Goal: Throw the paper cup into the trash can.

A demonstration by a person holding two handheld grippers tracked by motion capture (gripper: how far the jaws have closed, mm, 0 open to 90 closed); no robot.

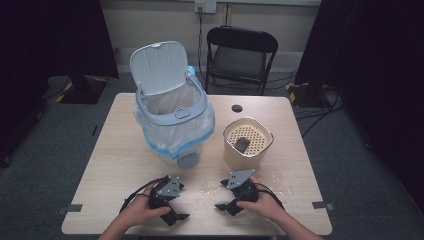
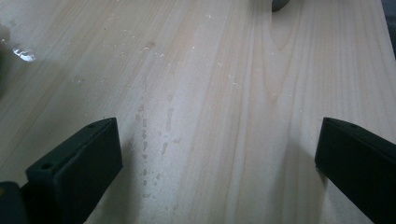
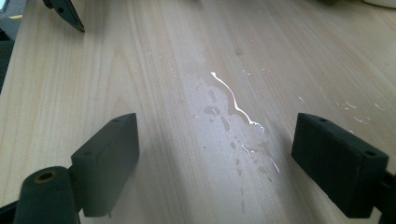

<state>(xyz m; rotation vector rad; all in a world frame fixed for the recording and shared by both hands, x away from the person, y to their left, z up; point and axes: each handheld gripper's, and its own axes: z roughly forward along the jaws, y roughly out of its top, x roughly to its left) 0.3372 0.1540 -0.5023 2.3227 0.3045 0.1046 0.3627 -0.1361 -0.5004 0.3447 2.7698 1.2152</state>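
Two grippers rest low on your worktop (image 1: 120,150), left gripper (image 1: 172,207) and right gripper (image 1: 231,200), both spread wide, nothing between the jaws. Spilled water (image 3: 233,116) between them; expect slick footing. Beyond the right one, the cream strainer tub (image 1: 247,142) holds a dark lump (image 1: 243,144): light, rigid, take the rim. Farther left, the lined bin (image 1: 172,120), lid up. Open room between.

Your left gripper (image 1: 176,212) and right gripper (image 1: 226,200) are black, each topped with a grey plate. The table (image 1: 115,155) is pale wood with a fine straight grain. You've got a light blue-grey bin (image 1: 172,107) with a clear, blue-edged liner (image 1: 150,135). The cream container (image 1: 248,145) carries a dotted, perforated insert, with a dark grey lump (image 1: 243,144) on it.
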